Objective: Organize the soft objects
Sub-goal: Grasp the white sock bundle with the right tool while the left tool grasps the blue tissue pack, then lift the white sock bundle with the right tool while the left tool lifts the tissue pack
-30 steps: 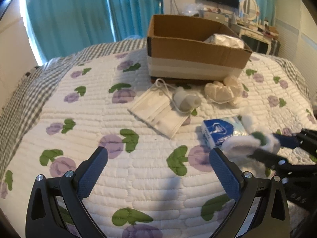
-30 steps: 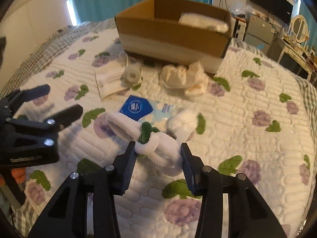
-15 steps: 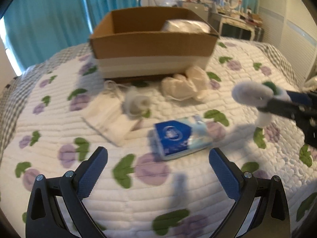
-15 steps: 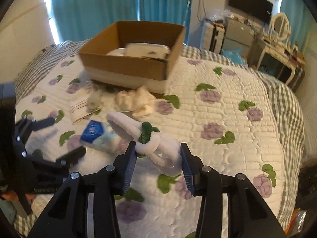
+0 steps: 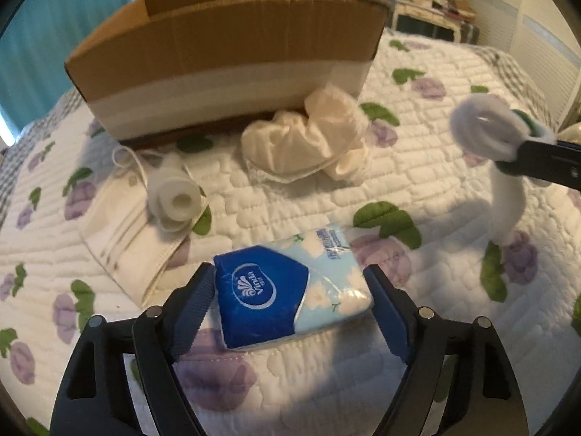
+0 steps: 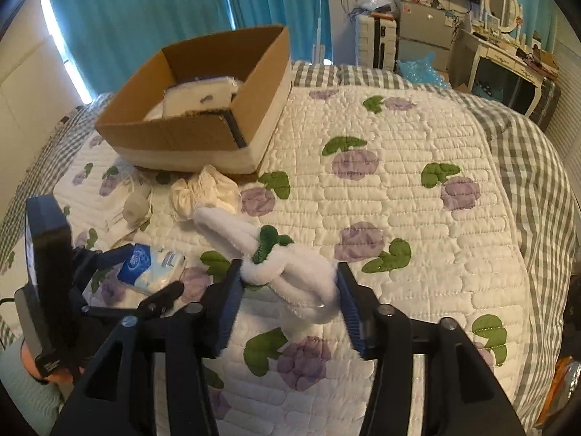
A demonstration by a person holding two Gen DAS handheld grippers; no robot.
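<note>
My left gripper is open around a blue tissue pack that lies on the quilted bed, one finger on each side of it. My right gripper is shut on a white fluffy headband with a green knot and holds it above the bed; the headband also shows in the left wrist view. An open cardboard box with white soft items inside stands at the far side. A cream cloth bundle, a small white roll and a white face mask lie in front of it.
The quilt with purple flowers covers the bed, with a grey checked border at the right. A dresser and teal curtains stand beyond the bed.
My left gripper has moved forward and down until its fingers straddle the tissue pack. My right gripper has lifted the headband up and to the right, away from the bed.
</note>
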